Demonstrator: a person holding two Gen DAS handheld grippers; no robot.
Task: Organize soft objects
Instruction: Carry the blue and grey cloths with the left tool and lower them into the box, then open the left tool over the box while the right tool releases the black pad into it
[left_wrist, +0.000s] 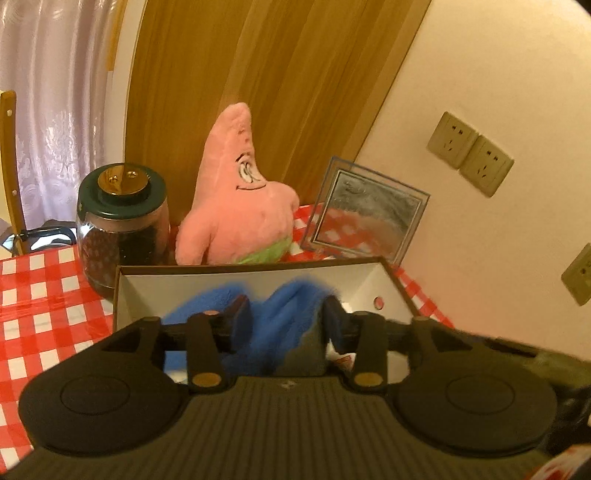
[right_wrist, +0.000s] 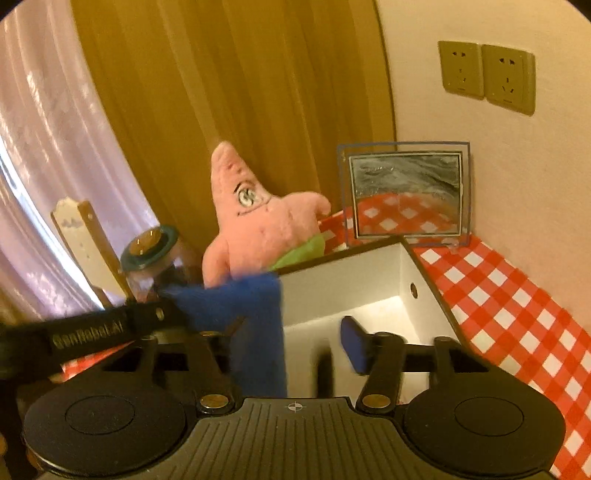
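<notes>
The left gripper clamps a blue cloth hanging over the open box, whose white inside shows. The right gripper stands apart. Behind the box: a pink plush and a dark-filled jar

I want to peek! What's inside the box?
A fluffy blue cloth hangs into the box, over its white floor. The grippers hide whatever lies underneath.

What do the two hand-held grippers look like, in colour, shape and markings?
Left gripper: matte black ribbed body, two round discs, brass-coloured screws, dark blue finger pads. Right gripper: same build, with a small white crosshair mark. A black strap reads "GenRobot.AI".
</notes>
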